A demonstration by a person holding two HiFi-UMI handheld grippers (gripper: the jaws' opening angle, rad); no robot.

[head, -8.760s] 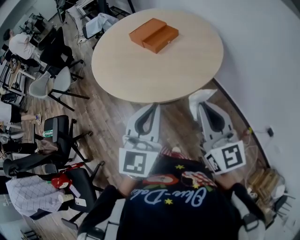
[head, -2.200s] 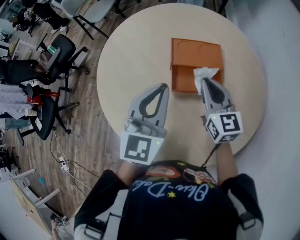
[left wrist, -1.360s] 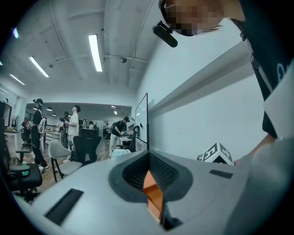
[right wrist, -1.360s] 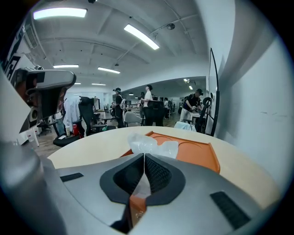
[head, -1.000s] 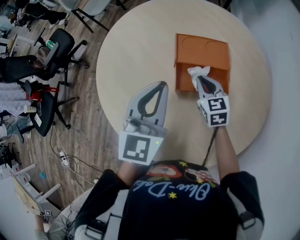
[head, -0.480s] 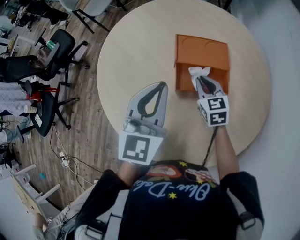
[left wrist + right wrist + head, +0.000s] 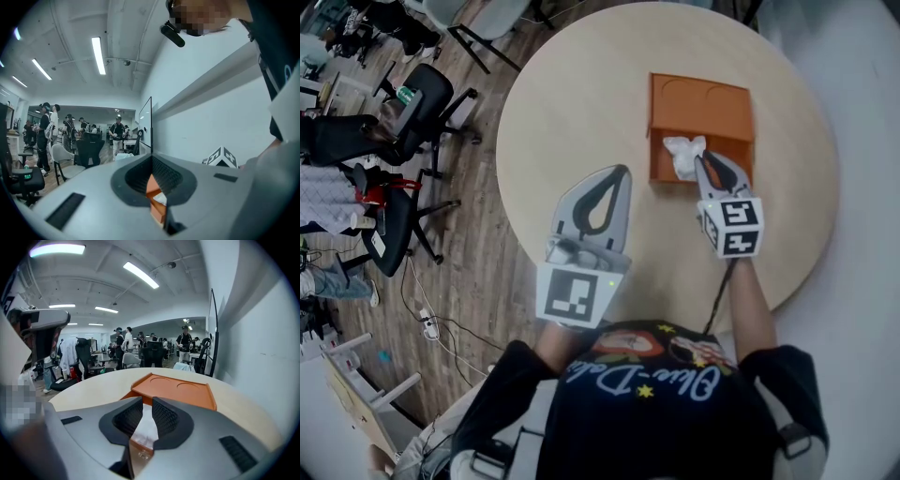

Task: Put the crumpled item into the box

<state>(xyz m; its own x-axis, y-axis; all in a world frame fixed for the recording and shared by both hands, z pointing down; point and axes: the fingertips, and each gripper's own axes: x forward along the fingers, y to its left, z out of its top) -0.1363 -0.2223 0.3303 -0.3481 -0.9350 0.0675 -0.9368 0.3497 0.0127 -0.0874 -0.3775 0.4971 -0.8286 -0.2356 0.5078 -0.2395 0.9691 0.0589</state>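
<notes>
An open orange box [image 7: 698, 111] lies on the round wooden table [image 7: 572, 103], lid flat on the far side and tray on the near side. The white crumpled item [image 7: 684, 156] rests in the tray, against its left part. My right gripper [image 7: 707, 161] hovers at the tray's near edge, just right of the item, its jaws slightly parted and holding nothing. In the right gripper view the crumpled item [image 7: 145, 427] shows through the gap of the right gripper [image 7: 146, 400], with the box [image 7: 178, 390] beyond. My left gripper [image 7: 622, 174] hangs shut and empty over the table's near side.
Black office chairs [image 7: 412, 94] and a cable [image 7: 441, 328] on the wooden floor are left of the table. A white wall [image 7: 862, 234] runs close along the right. In the left gripper view, the box [image 7: 154, 187] peeks through the left gripper [image 7: 151, 158].
The person carried the crumpled item to the table in the right gripper. Half a second ago it was still pinched above the tray; now it lies in the tray and the right jaws have parted.
</notes>
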